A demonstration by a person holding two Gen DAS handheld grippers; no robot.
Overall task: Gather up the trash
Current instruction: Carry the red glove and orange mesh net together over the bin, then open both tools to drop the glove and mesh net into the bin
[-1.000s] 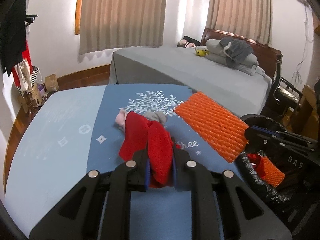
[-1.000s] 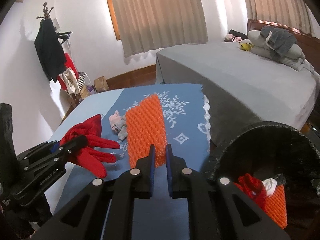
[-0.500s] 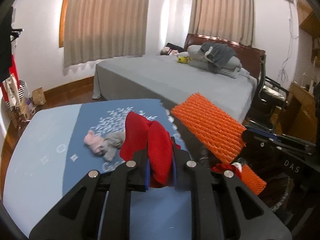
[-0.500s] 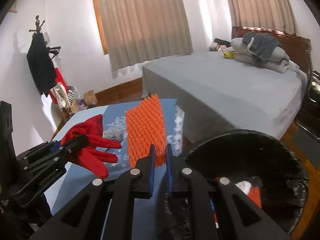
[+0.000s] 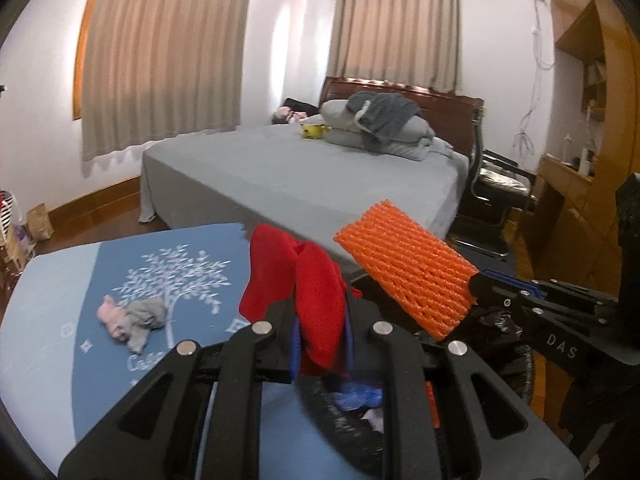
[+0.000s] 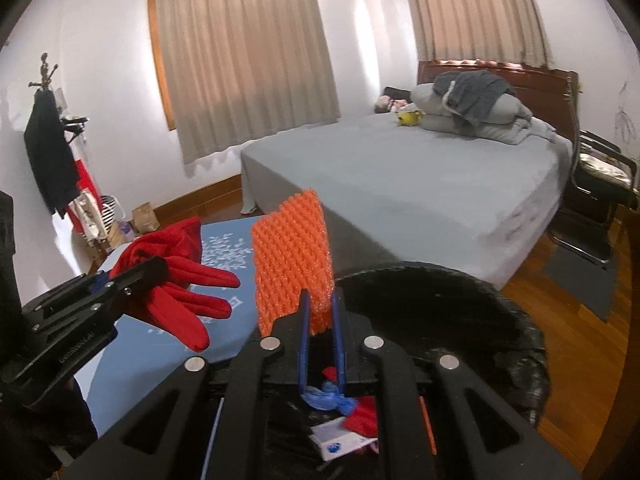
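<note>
My left gripper (image 5: pixel 322 338) is shut on a red glove (image 5: pixel 304 284), held in the air near the right edge of the blue table (image 5: pixel 60 320). My right gripper (image 6: pixel 320 316) is shut on an orange foam net (image 6: pixel 292 264), raised over the rim of a black-lined trash bin (image 6: pixel 460 320). From the right wrist view the red glove (image 6: pixel 176 276) hangs from the left gripper (image 6: pixel 132 280) at the left. In the left wrist view the foam net (image 5: pixel 408 276) sticks up from the right gripper (image 5: pixel 480 280). A pink and grey crumpled cloth (image 5: pixel 132 316) lies on the table.
The bin holds scraps (image 6: pixel 344 412) of blue, red and white. A grey bed (image 6: pixel 420 184) fills the room behind the table. A black chair (image 6: pixel 600 184) stands at the right. A coat rack (image 6: pixel 48 148) and bags line the left wall.
Both grippers have carried their loads rightward and upward off the table toward the bin. The foam net now stands over the bin's rim, and the crumpled cloth has fallen behind at the left.
</note>
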